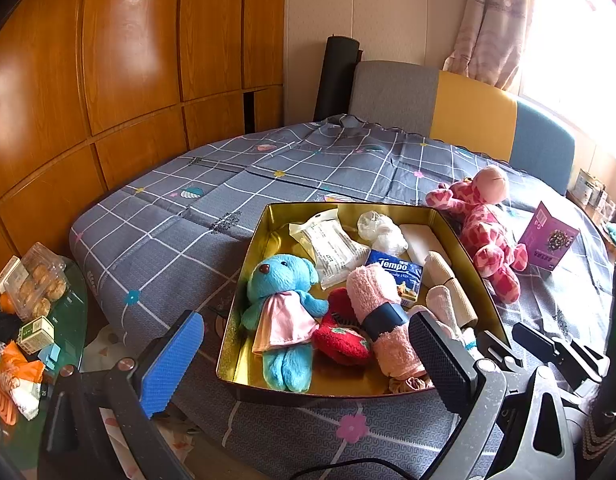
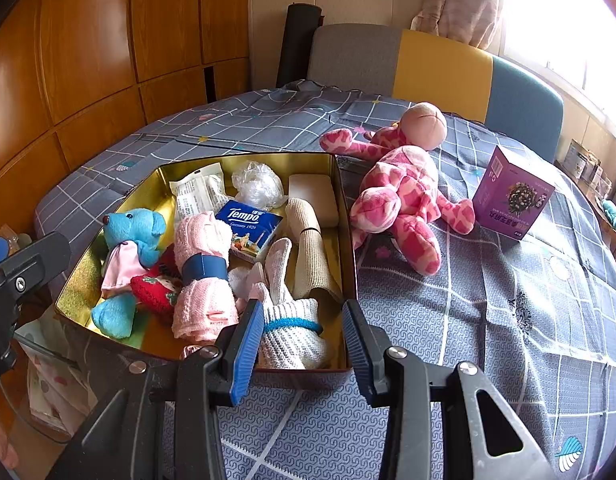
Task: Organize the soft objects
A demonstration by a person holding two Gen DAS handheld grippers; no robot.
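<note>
Pink giraffe plush (image 2: 403, 196) lies on bed right of tin (image 2: 349, 240), long axis diagonal; right gripper (image 2: 304, 344) nearer, jaws apart, empty; left gripper (image 1: 308, 356) also apart.

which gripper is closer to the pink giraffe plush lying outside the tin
Right. The right gripper hangs open over the gold tin's near corner on the pink giraffe plush's side; the left gripper is open at the tin's opposite near edge, farther away.

Tin (image 2: 347, 240) sits on bed (image 2: 467, 320). Inside: bear (image 2: 134, 232) left, rolled towel (image 2: 202, 276) beside it, tissue pack (image 2: 250, 226) behind. Plush toy (image 2: 403, 196) right of tin, carton (image 2: 511, 194) further right.
</note>
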